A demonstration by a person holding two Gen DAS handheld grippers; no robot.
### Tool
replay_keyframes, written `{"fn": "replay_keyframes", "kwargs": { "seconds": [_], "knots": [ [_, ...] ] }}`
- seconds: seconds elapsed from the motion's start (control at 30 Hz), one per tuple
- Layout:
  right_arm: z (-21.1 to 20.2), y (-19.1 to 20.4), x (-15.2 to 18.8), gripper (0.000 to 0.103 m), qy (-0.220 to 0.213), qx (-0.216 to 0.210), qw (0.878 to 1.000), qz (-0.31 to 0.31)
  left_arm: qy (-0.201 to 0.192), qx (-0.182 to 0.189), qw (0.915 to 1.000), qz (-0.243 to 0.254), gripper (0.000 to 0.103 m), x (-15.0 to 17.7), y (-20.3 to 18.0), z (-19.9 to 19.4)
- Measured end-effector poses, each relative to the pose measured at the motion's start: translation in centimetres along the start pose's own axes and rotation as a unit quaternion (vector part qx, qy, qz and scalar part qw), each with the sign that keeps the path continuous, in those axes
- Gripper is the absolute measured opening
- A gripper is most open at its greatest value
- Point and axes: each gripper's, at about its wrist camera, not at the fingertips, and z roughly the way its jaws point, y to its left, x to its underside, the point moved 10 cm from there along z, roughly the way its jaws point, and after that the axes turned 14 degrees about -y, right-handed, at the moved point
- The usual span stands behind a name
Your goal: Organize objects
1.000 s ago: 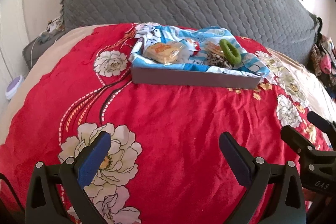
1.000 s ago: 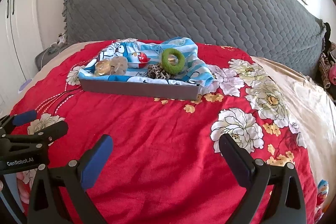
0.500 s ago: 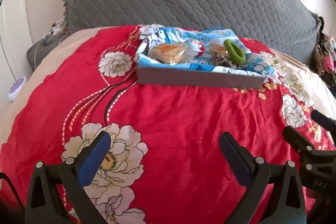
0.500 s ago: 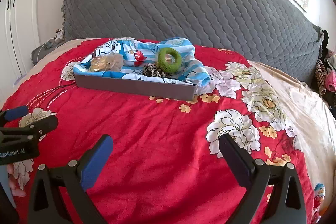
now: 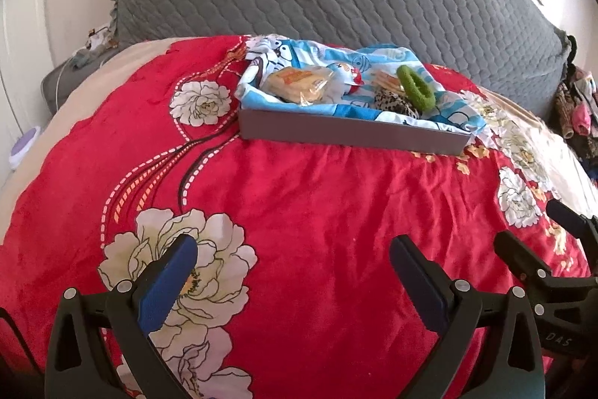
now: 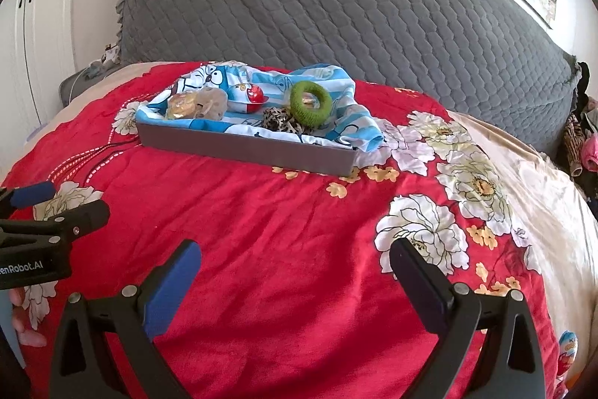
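Both tools hang over the near part of the bed with nothing in them: the left gripper [image 5: 293, 260] has its 2 blue-padded fingers spread wide, and the right gripper [image 6: 295, 262] is released the same way, empty above the red floral bedspread [image 6: 261, 234]. The things to be organized sit well ahead, gathered in a gray tray [image 6: 246, 148] that lies toward the head end of the bed, just in front of the gray quilted headboard [image 6: 336, 6]. A blue cartoon cloth [image 6: 336, 122] lines the tray and spills over its right corner, probably to cushion the small items and keep them from sliding. On it lie a green ring [image 6: 311, 102] propped on a leopard-print scrunchie [image 6: 278, 120], a red-and-white egg toy [image 6: 246, 94] and a wrapped snack [image 5: 299, 83] at the left end. Between the grippers and the tray's near wall the bedspread is bare, so a straight reach forward looks unobstructed; the soft, wrinkled surface may let the tray tip if pressed at 1 edge. Another egg-shaped wrapper [image 6: 568, 350] lies at the bed's right edge.
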Motion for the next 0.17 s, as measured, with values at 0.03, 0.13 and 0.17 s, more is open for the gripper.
{"fn": "replay_keyframes", "kwargs": {
  "seconds": [0.03, 0.13, 0.17],
  "knots": [
    [-0.02, 0.03, -0.01, 0.102, -0.001, -0.001, 1.0, 0.001, -0.003, -0.001, 1.0, 0.002, 0.103, -0.04, 0.01, -0.04],
    [0.0, 0.1, 0.09, 0.102, 0.002, 0.0, 1.0, -0.001, -0.007, 0.001, 1.0, -0.001, 0.103, -0.14, 0.01, -0.14],
    [0.0, 0.18, 0.12, 0.102, 0.003, -0.001, 1.0, -0.001, -0.003, 0.001, 1.0, -0.001, 0.103, -0.04, -0.02, -0.07]
  ]
}}
